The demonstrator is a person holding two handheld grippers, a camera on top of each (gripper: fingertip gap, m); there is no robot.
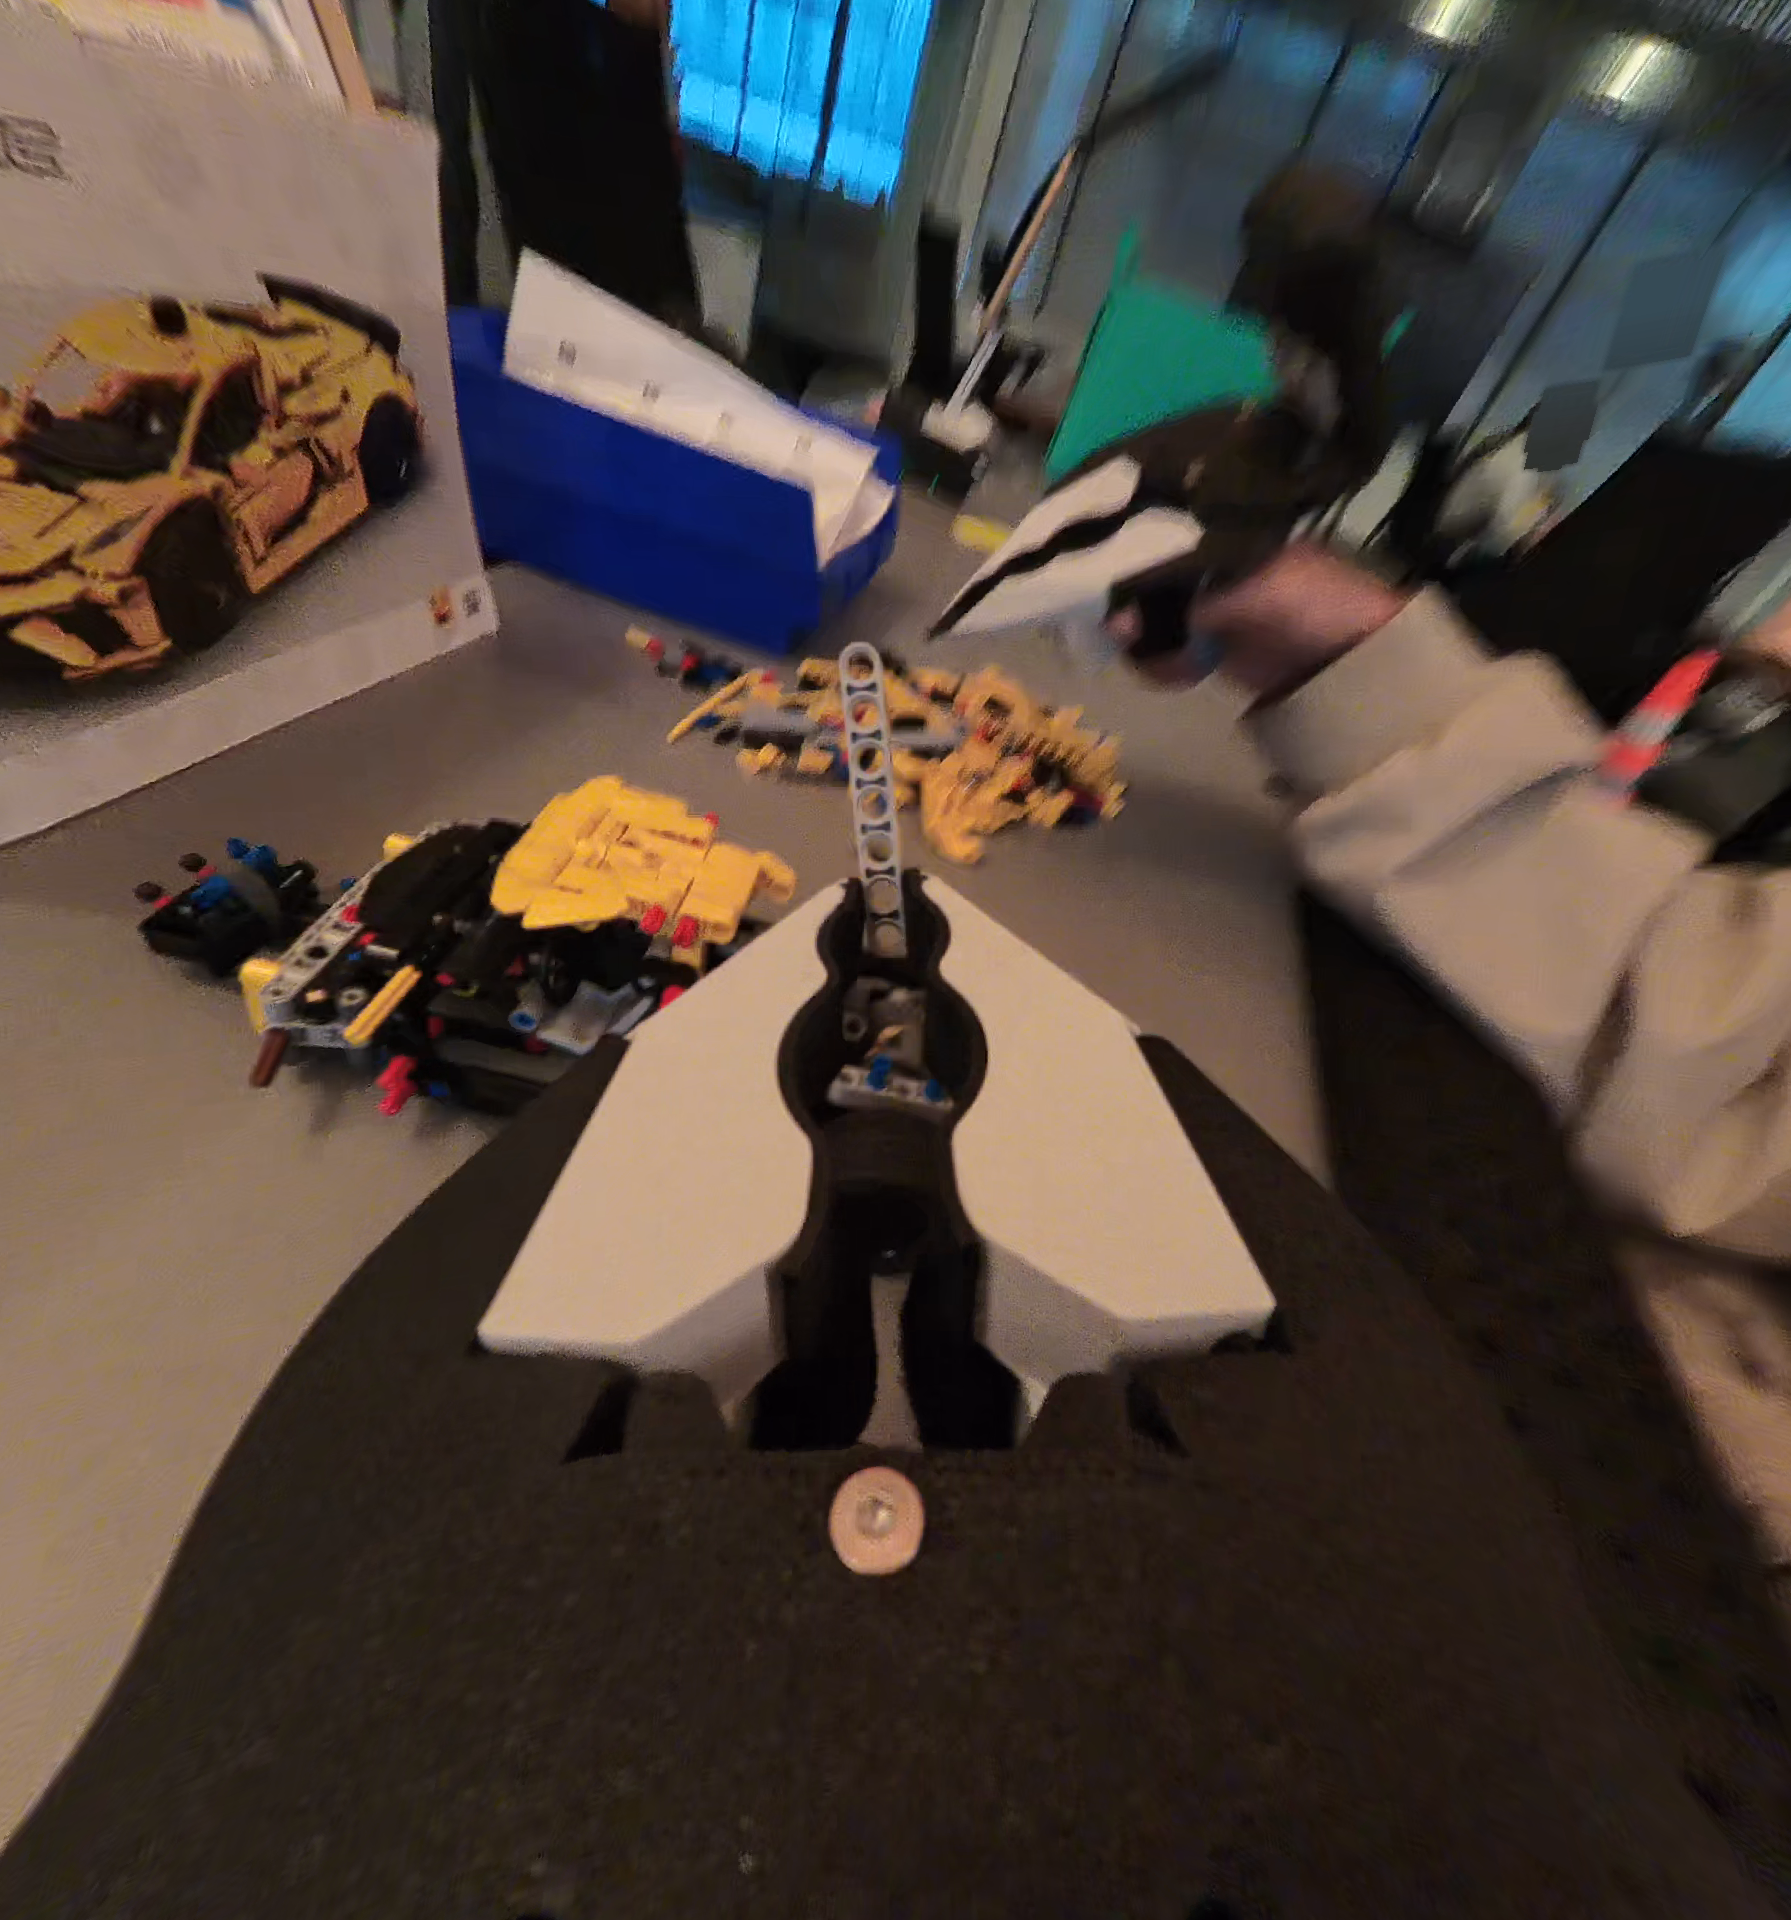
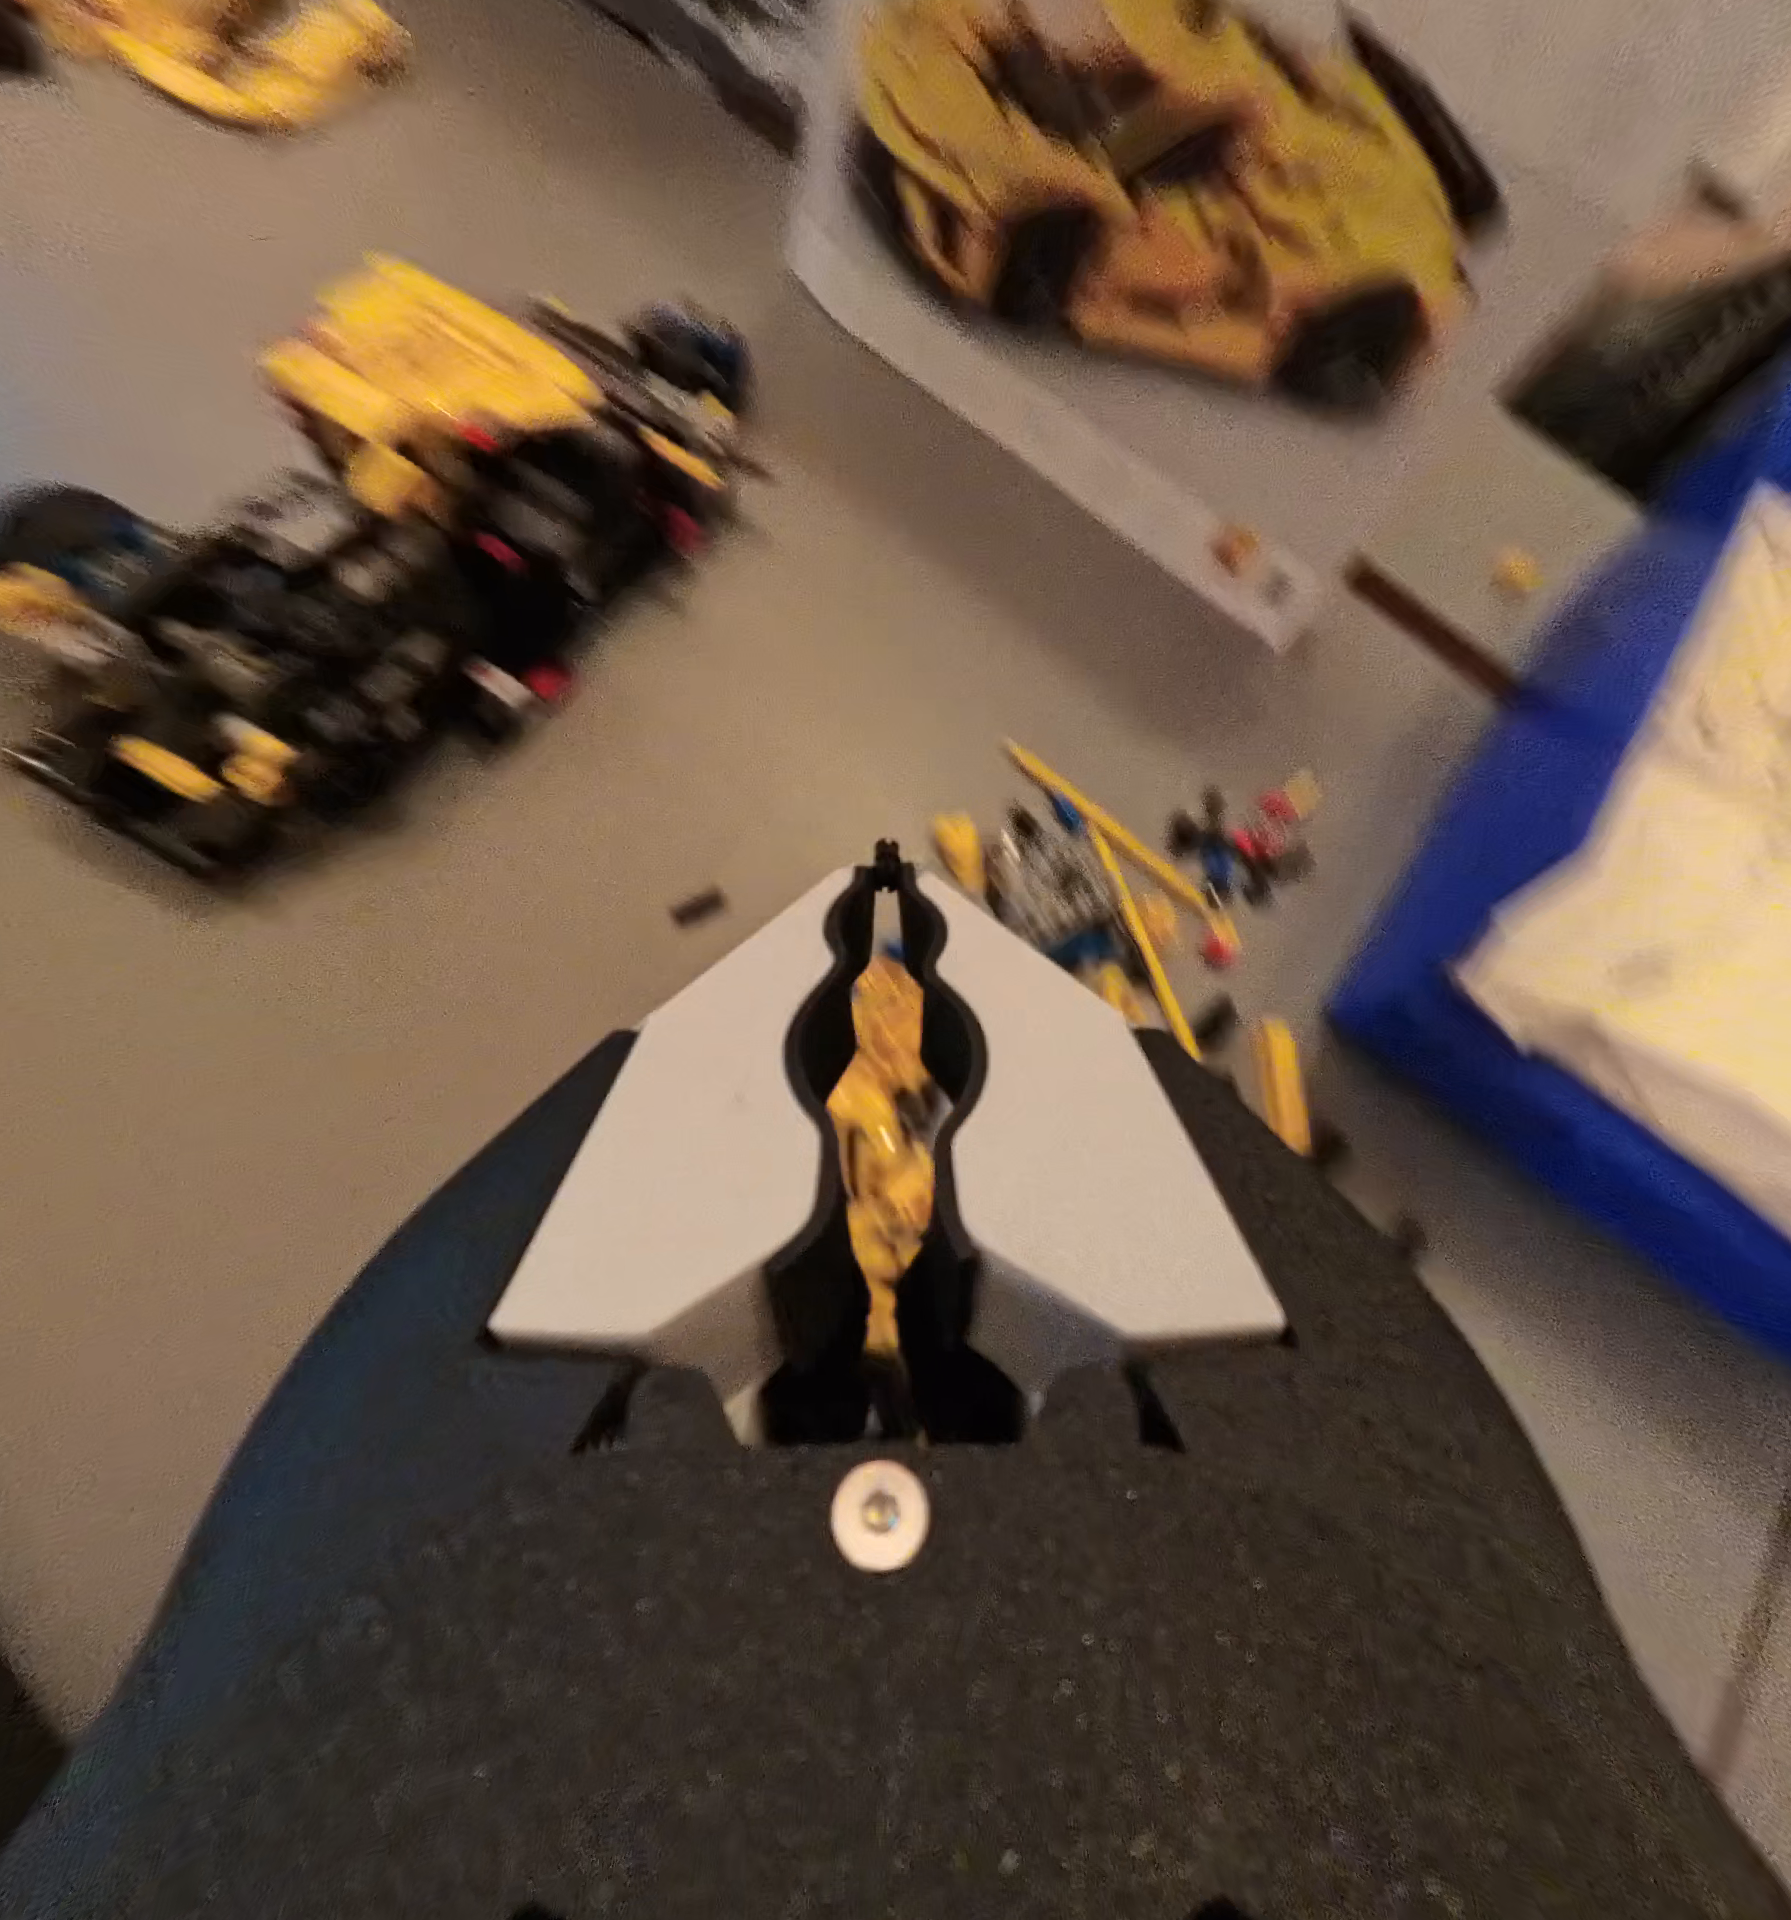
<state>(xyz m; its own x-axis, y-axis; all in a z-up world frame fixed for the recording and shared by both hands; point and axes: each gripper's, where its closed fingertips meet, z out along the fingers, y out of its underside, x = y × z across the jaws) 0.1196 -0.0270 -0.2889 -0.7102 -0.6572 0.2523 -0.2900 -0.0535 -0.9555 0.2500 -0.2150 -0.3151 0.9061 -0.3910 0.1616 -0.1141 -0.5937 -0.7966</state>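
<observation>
In the left wrist view, the left claw (image 1: 883,899) sat at the centre of the frame, its two fingers pressed together on the lower end of a light grey beam with a row of round holes (image 1: 870,774). The beam stood up from the tips, leaning slightly to the left. Just left of the claw, on the grey counter (image 1: 91,1091), lay a partly built toy car of yellow and black bricks (image 1: 475,925). Beyond the beam, a loose pile of mostly yellow bricks (image 1: 932,748) spread across the counter. At the upper left stood a large box printed with a yellow sports car (image 1: 164,468), and beside it a blue bin holding white plastic bags (image 1: 662,499). At the right, a hand in a pale sleeve (image 1: 1275,623) held the right claw (image 1: 974,608) above the pile; blur hid how its fingers stood there.

The right wrist view was heavily blurred. The right claw (image 2: 884,868) pointed down at the counter (image 2: 247,1039), its tips nearly together on a tiny dark piece (image 2: 884,854). The partly built car (image 2: 371,561) lay at the upper left, the box (image 2: 1161,187) at the top, the blue bin (image 2: 1556,914) at the right, and loose bricks (image 2: 1119,883) just right of the tips.
</observation>
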